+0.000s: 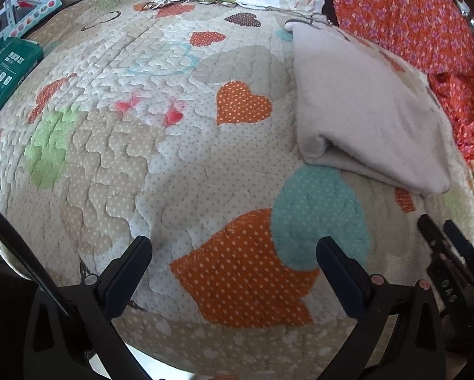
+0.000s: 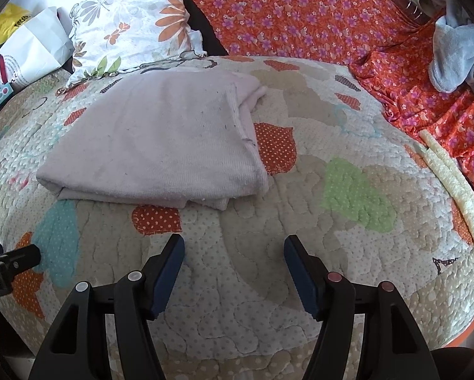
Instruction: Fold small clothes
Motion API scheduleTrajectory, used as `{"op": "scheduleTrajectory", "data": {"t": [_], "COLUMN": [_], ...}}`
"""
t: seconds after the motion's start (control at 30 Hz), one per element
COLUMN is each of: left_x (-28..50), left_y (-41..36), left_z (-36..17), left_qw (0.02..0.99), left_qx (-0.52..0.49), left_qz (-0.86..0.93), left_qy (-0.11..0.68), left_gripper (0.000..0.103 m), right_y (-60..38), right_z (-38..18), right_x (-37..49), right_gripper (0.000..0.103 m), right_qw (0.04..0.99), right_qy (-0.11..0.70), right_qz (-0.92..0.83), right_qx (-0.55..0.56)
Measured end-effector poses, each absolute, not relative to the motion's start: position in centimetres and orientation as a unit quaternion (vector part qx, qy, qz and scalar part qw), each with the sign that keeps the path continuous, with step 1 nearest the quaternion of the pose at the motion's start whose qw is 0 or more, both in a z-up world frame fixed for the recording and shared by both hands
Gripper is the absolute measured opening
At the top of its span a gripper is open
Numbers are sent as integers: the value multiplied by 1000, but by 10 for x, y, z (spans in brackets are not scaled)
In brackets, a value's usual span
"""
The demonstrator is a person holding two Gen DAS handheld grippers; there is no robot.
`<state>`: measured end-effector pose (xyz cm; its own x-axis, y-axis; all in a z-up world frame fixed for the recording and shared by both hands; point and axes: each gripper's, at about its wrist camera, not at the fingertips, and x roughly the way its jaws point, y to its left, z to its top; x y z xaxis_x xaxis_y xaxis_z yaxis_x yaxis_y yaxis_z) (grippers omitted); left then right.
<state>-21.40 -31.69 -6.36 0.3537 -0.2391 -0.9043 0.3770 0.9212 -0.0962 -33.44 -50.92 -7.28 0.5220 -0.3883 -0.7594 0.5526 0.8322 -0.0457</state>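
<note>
1. Both the left tongs [image 1: 233,250] and the right tongs [image 2: 233,250] hang open and empty over the quilt [image 2: 300,300] on the bed.
2. The pale folded cloth [image 2: 161,145] lies ahead of them, toward the quilt's far edge by the flowered pillow [image 2: 132,25].
3. It already looks folded; judging by that, lift it by its near edge with both tongs evenly, or fetch another piece from the grey heap [image 2: 455,53] at the bed's far right corner.

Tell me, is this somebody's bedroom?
Probably yes, it looks like a bed in a bedroom. A quilted bedspread with hearts covers the surface, a flowery pillow sits at the far edge, and a folded pale garment lies on top.
</note>
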Motion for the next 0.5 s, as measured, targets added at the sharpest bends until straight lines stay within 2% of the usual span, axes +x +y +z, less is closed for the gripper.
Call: {"op": "scheduleTrajectory", "data": {"t": [0.5], "left_x": [-232], "left_y": [-321], "left_z": [-38], "left_qw": [839], "left_qx": [82], "left_qz": [-189], "left_qy": [503], "left_gripper": [103], "right_y": [-501], "right_z": [-67], "right_x": [-337], "right_gripper": [72], "right_qw": [872], "right_qy": [398], "right_qz": [-269], "right_qx": [97]}}
